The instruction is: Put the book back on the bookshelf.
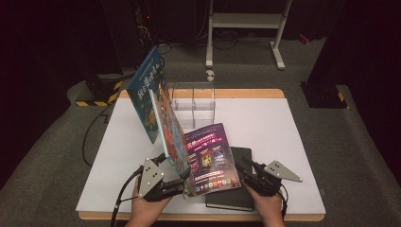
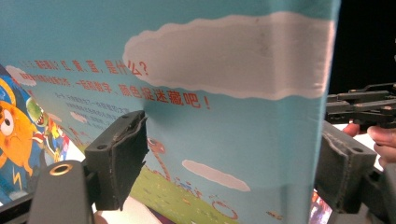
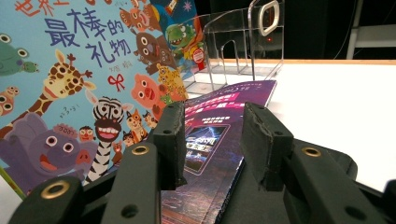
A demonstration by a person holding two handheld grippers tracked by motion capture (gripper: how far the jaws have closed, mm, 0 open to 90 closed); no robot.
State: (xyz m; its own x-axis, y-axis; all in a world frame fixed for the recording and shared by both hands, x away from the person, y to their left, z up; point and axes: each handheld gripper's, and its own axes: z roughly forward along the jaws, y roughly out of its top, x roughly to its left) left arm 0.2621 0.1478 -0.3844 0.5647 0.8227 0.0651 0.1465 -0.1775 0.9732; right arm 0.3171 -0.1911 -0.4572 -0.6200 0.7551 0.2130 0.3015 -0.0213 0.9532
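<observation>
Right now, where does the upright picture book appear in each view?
High view: the picture book stands on edge left of centre, clamped by the left gripper.
Left gripper view: its teal cover between the jaws.
Right gripper view: its animal cover at left.
Shared landmark: the right gripper.

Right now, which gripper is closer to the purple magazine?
Right. The right gripper hovers open at the purple magazine's right edge, above the black notebook. The left gripper grips the blue picture book beside it.

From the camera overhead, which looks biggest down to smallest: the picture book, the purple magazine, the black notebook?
1. Picture book, raised nearer the camera, so its lead is unsure.
2. Purple magazine.
3. Black notebook, partly covered by the magazine.
</observation>
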